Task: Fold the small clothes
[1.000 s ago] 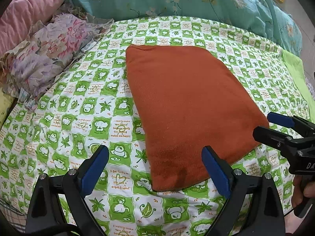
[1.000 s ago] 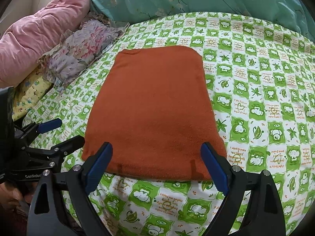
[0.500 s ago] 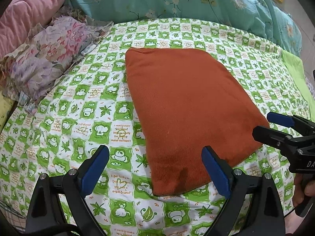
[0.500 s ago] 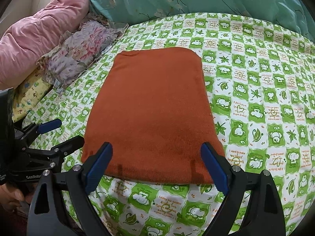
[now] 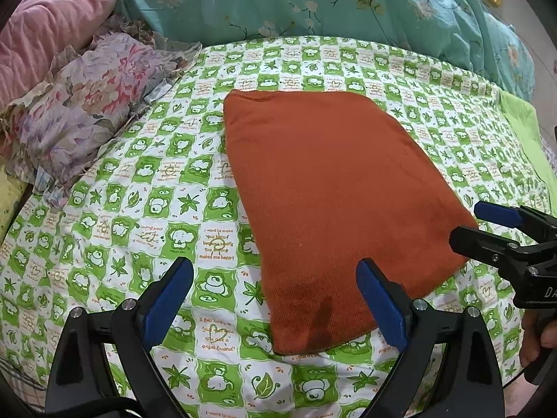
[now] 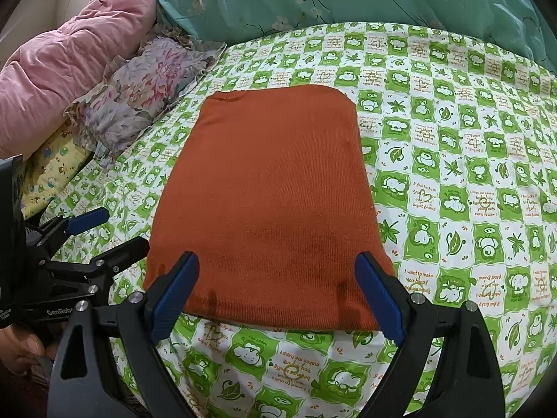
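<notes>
The folded rust-orange garment (image 6: 275, 202) lies flat on the green-and-white checked sheet (image 6: 452, 188), its near edge just ahead of the right gripper (image 6: 276, 296), whose blue-padded jaws stand spread wide and grasp nothing, one to each side of that edge. The left gripper (image 5: 275, 299) is likewise released and empty, with the garment's near corner between and just beyond its jaws, toward the right one. Off beyond the left jaw of each gripper lie a crumpled floral cloth (image 5: 87, 104) and a pink quilt (image 6: 69, 59), and a teal floral duvet (image 5: 330, 0) sits farther ahead.
</notes>
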Tool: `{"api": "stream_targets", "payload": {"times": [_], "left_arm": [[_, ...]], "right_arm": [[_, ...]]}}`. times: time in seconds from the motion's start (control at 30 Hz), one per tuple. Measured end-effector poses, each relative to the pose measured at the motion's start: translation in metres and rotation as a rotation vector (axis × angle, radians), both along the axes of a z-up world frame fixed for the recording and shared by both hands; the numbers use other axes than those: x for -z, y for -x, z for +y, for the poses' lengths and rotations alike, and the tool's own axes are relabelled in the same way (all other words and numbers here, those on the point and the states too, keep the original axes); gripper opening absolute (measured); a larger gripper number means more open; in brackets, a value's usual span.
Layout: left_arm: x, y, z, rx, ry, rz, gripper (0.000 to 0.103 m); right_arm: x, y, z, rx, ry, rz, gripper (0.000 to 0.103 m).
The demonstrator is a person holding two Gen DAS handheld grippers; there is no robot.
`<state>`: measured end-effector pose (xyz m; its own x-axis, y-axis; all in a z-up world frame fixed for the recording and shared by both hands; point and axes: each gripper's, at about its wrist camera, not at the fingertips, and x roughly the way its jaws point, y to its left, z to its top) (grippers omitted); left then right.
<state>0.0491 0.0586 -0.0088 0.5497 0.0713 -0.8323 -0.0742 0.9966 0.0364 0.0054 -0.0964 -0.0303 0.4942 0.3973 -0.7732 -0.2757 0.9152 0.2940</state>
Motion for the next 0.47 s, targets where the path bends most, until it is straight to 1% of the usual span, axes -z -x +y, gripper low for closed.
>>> {"api": "stream_targets", "payload": {"times": [0.27,0.47], "left_arm": [[-0.0006,-0.0004,0.0053,-0.020,0.010,-0.001,0.095],[-0.0024,-0.0038,0.0102,-0.027,0.043,-0.003,0.095]], "right_arm": [[-0.0006,-0.0001,-0.0017,0.014,-0.006,0.000,0.091],[0.0012,-0.0012,-0.0024,0.005,-0.007,0.010,0.091]]}}
